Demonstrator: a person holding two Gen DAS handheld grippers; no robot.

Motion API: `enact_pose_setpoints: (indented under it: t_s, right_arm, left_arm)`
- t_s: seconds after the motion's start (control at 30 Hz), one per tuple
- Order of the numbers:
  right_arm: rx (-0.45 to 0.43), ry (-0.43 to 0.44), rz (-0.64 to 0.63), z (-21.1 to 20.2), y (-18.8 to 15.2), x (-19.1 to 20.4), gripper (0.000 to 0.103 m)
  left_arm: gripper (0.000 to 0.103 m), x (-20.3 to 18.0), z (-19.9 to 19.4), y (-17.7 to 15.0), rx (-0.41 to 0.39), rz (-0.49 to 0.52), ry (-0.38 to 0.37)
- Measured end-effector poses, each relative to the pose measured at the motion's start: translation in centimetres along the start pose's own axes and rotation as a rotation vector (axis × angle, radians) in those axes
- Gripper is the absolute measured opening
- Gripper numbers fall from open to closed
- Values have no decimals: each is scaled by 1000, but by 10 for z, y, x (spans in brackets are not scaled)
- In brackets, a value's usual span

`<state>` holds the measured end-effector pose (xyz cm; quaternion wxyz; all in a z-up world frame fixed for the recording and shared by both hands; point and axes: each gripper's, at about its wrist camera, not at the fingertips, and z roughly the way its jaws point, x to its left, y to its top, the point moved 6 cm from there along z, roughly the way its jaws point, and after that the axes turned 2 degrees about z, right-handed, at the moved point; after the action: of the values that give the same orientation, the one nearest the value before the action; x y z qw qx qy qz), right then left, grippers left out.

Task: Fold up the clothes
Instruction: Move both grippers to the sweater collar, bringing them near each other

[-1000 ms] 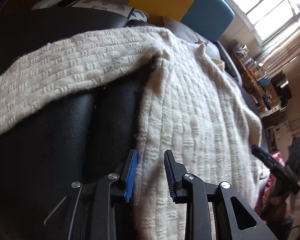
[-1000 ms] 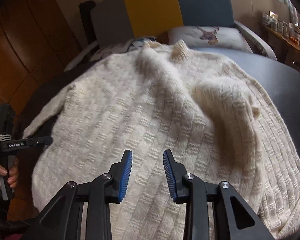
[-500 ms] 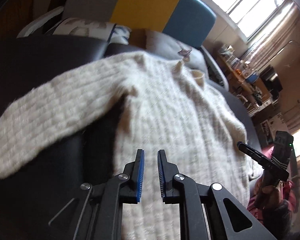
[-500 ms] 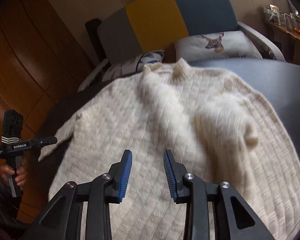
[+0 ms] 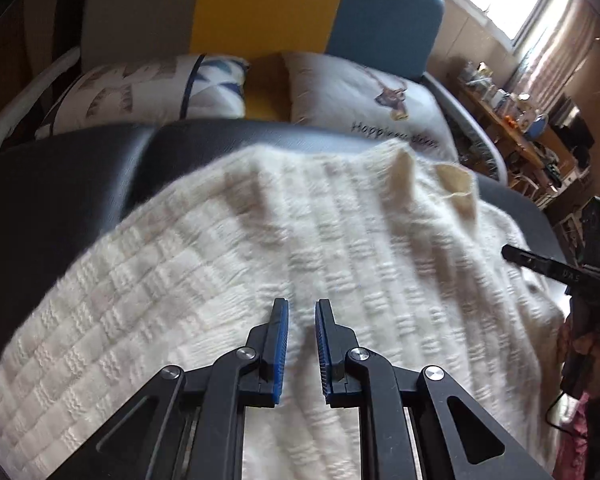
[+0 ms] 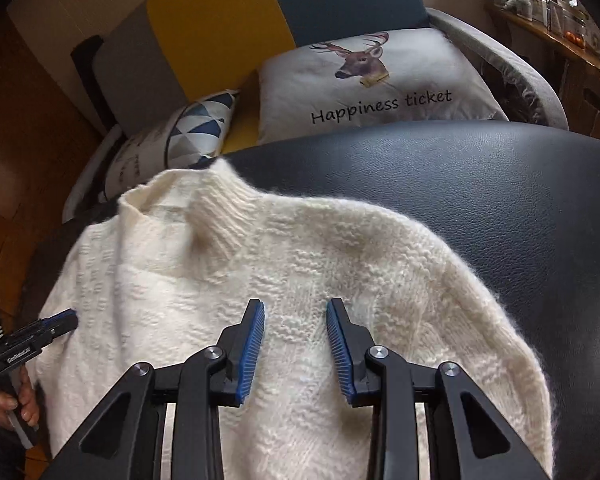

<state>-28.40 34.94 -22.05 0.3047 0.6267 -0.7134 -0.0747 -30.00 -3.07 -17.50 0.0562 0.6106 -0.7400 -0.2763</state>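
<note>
- Blue-padded fingers of our left gripper stand a narrow gap apart over the knit, with nothing pinched between them.
- Our right gripper has its jaws spread wider, the blue pads parted above the cloth and holding nothing; we cannot tell whether the tips touch the wool.
- Just beneath both tools we see the cream sweater, a chunky block-patterned knit, lying spread on the black leather surface.
- Its ribbed collar stands up at the far end, pointing toward the cushions; in the left view the collar sits far right of our fingers.
- Bare leather shows to the right of the sweater in the right view and to the left in the left view.
- Beyond the surface we see a deer cushion reading "Happiness ticket", a cushion with blue triangles, and a chair back in grey, yellow and blue.
- At the left edge of the right view, a hand grips the other tool's handle.
</note>
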Motion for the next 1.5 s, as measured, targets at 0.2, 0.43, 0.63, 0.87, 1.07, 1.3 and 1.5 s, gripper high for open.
enact_pose_setpoints:
  t_s: [0.2,0.43,0.63,0.87,1.07,1.3,1.5]
  right_arm:
    - [-39,-63,-110,0,7,4,31]
    - [-55,-31,-210,-15,20,54,31]
    - [-55,-69,-210,3,28,70,31]
    - [-90,-5,-174,9,10,50,33]
    - [-107,165,-45,6,13,33,33]
    - [-119,224,1,7,11,27,33]
    - [-125,195,-20,8,9,29,33]
  left_arm:
    - [11,19,-11,-15,2,-47,-32]
    - [12,-24,-27,23,-62,58,-63]
    - [13,-83,-18,75,-102,81,-234]
    - [27,-147,48,122,46,48,-390]
    - [32,-183,97,127,207,60,-443]
    - [3,-207,99,136,94,157,-416]
    - [3,-199,133,132,118,169,-307]
